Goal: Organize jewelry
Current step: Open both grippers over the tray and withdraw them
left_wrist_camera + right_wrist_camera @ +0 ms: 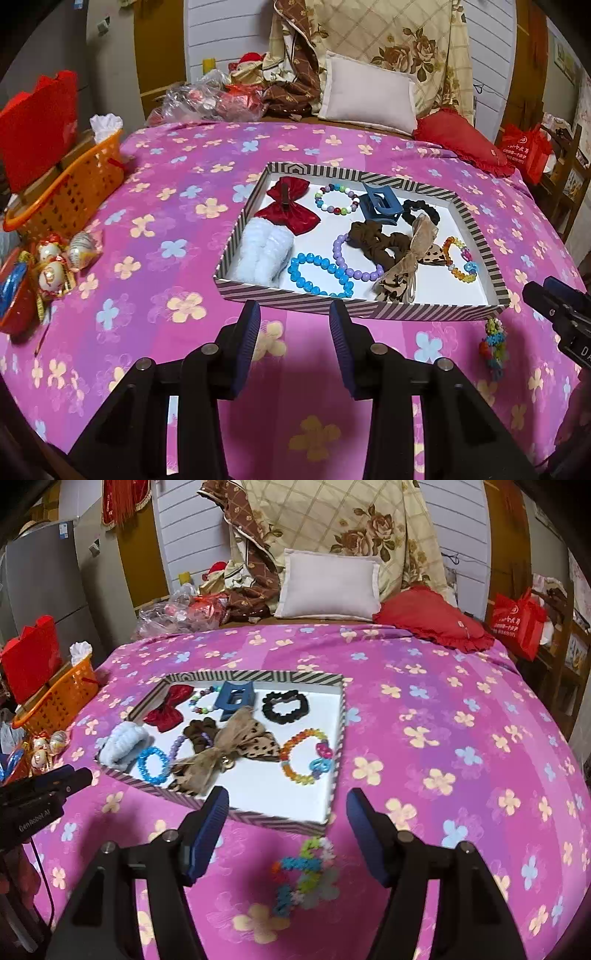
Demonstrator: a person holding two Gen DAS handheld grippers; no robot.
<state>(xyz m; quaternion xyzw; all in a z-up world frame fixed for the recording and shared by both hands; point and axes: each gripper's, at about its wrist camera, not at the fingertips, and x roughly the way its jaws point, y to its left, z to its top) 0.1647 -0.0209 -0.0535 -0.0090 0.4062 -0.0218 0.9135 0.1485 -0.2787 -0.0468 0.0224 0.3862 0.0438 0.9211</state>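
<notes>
A striped shallow box [236,236] lies on the pink flowered bedspread. Inside it are a red bow [288,210], a white fluffy scrunchie [262,254], a blue bead bracelet [317,273], a blue claw clip [380,206], a black scrunchie [421,212], a leopard bow [406,266] and other bracelets. A colourful flower bracelet [306,871] lies on the bedspread just outside the box's near corner. My right gripper [288,801] hangs open above it, its pads clear of it. In front of the box's near wall my left gripper [295,314] is open and holds nothing.
An orange basket [74,192] and wrapped ornaments [55,266] sit at the bed's left edge. A white pillow [369,96], a red cushion [461,140] and bundled bedding fill the far end. A red bag [524,151] hangs at the right.
</notes>
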